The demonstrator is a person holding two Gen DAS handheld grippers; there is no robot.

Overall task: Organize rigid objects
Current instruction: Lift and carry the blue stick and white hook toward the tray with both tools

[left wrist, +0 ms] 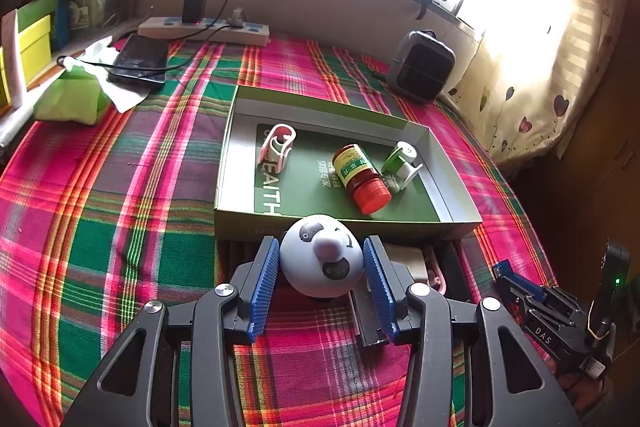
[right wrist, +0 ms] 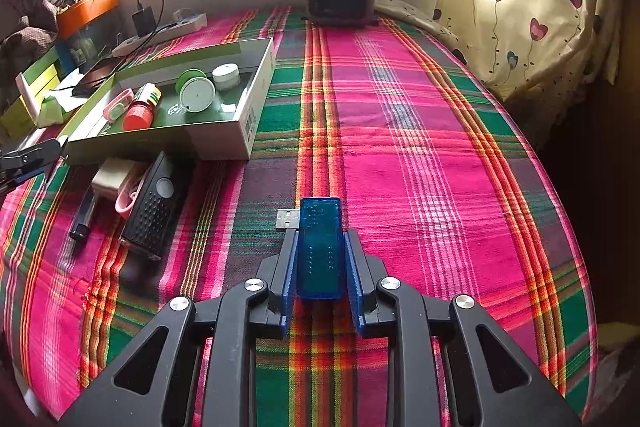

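Note:
My left gripper [left wrist: 322, 255] is shut on a white panda ball [left wrist: 320, 261], held just in front of the near wall of the open green box [left wrist: 344, 225]. Inside the box lie a red-capped bottle [left wrist: 358, 175], a pink clip [left wrist: 276, 143] and a green-and-white reel [left wrist: 402, 161]. My right gripper [right wrist: 320, 247] is shut on a translucent blue USB stick [right wrist: 320, 247] with its metal plug pointing left, above the plaid cloth. The box [right wrist: 240, 131] shows at the left of the right wrist view, holding the bottle [right wrist: 142, 107], the reel [right wrist: 196, 91] and a white jar [right wrist: 226, 75].
In front of the box lie a black perforated device [right wrist: 154, 207], a pink cable [right wrist: 128, 199], a beige block [right wrist: 112, 177] and a dark pen [right wrist: 82, 221]. A power strip [left wrist: 208, 29], phone [left wrist: 140, 59], tissue pack [left wrist: 74, 99] and dark heater [left wrist: 422, 65] stand further back. A curtain [right wrist: 532, 7] hangs right.

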